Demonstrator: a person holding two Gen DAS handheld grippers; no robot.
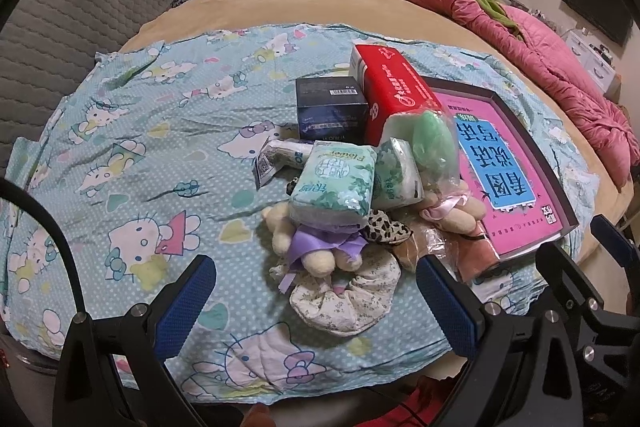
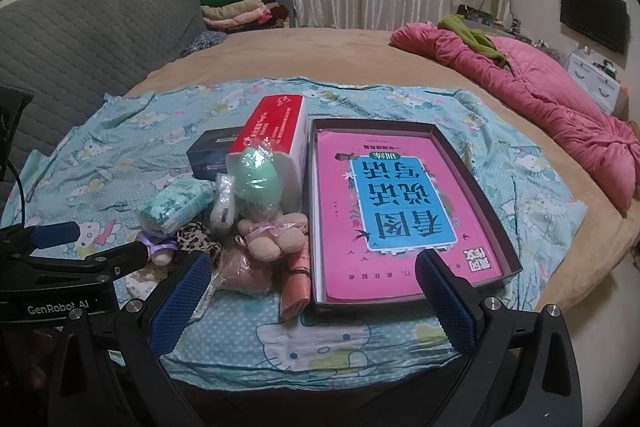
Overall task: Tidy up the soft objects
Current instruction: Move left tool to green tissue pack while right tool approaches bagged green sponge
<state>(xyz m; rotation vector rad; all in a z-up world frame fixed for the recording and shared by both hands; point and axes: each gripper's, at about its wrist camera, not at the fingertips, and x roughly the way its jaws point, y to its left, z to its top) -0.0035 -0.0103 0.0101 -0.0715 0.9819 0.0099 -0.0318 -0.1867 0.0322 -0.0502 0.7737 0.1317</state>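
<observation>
Both grippers, left gripper (image 1: 312, 311) and right gripper (image 2: 314, 297), hang released and empty above a heap of soft toys (image 1: 320, 247) beside the shallow box (image 2: 492, 211). The tissue pack (image 1: 334, 183) perched on top will likely slide off if the plush under it is pulled.

Matt printed cotton sheet (image 1: 132, 147); crinkly glossy plastic on tissue pack (image 1: 334, 183); fuzzy plush bear (image 1: 316, 251) at its 6 o'clock; glossy card red box (image 1: 394, 95); textured rubber pads (image 1: 186, 311).
</observation>
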